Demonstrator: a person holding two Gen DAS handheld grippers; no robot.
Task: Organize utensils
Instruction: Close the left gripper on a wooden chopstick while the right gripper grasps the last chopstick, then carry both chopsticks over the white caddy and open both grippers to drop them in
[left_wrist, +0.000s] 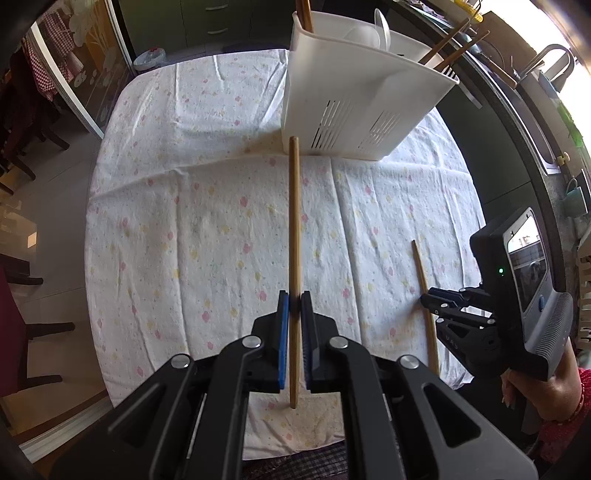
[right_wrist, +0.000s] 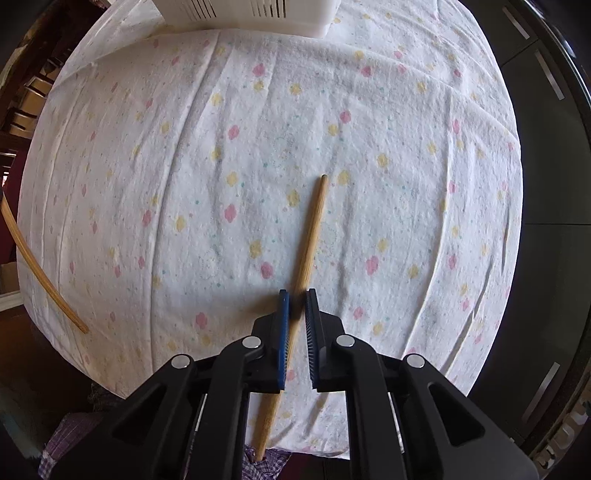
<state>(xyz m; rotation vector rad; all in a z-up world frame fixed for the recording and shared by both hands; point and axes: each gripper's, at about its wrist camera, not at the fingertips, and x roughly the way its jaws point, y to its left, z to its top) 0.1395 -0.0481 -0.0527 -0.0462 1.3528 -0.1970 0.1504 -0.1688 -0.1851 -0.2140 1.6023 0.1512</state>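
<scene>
Left wrist view: the left gripper (left_wrist: 294, 295) is closed on a chopstick (left_wrist: 294, 229) that runs forward between the jaws, its tip near the white caddy (left_wrist: 354, 107) ahead. Judged step: carry to caddy; next, raise and tip it over the rim.

Right wrist view: the right gripper (right_wrist: 296, 295) is narrowly open around a second chopstick (right_wrist: 308, 251) lying on the tablecloth (right_wrist: 406, 184); whether the pads touch it cannot be told.

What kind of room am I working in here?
Probably a home kitchen or dining area: a table under a floral tablecloth, a white utensil caddy, and a sink faucet at the right.
</scene>
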